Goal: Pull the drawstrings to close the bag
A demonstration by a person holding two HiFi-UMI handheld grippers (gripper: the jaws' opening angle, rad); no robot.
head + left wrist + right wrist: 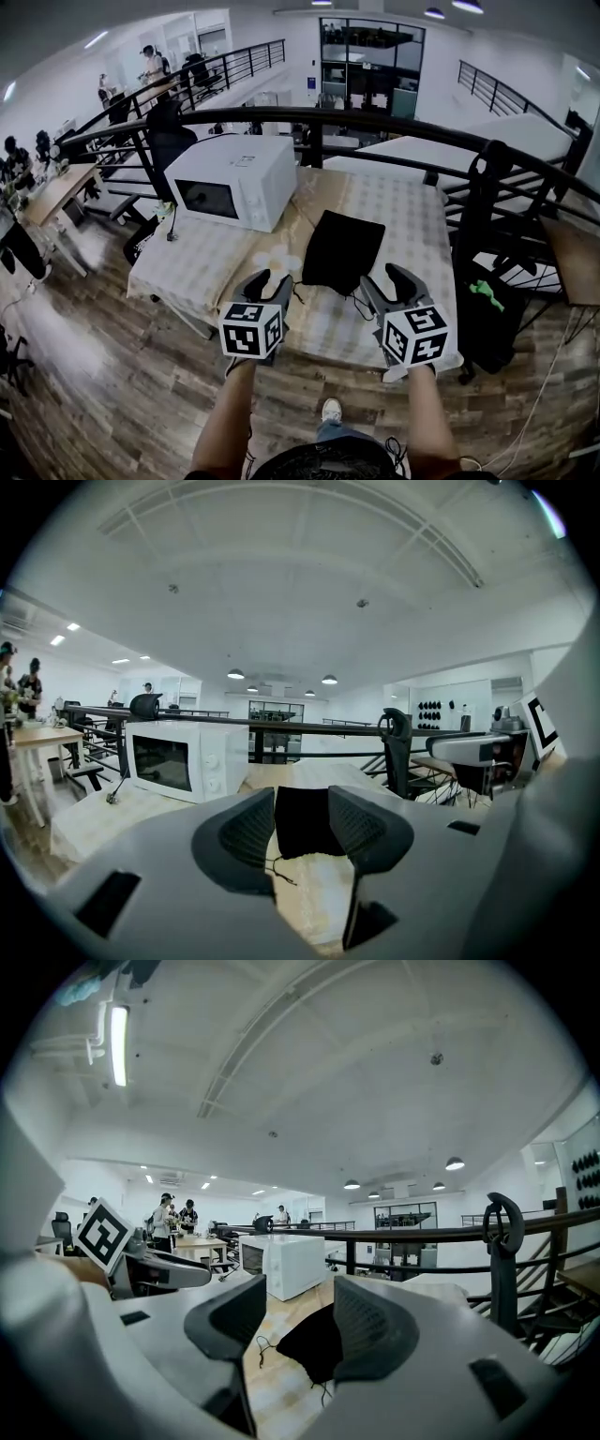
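Matt black cloth bag (342, 251), smooth white microwave (239, 167)

1. This was a large open-plan office or lab space on an upper mezzanine level.
2. Black metal railings (394, 125) edged the wood-look floor (112, 375).
3. Desks (56, 192), an office chair (169, 136) and people (150, 64) were at the far left.
4. A white microwave (232, 180) sat on a cloth-covered table (403, 216), under round ceiling lights (328, 680).

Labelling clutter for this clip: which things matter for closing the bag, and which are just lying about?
Job: black drawstring bag, its drawstrings, left gripper, right gripper (both open, empty).
Lying about: white microwave, black railing, green object beside the table.
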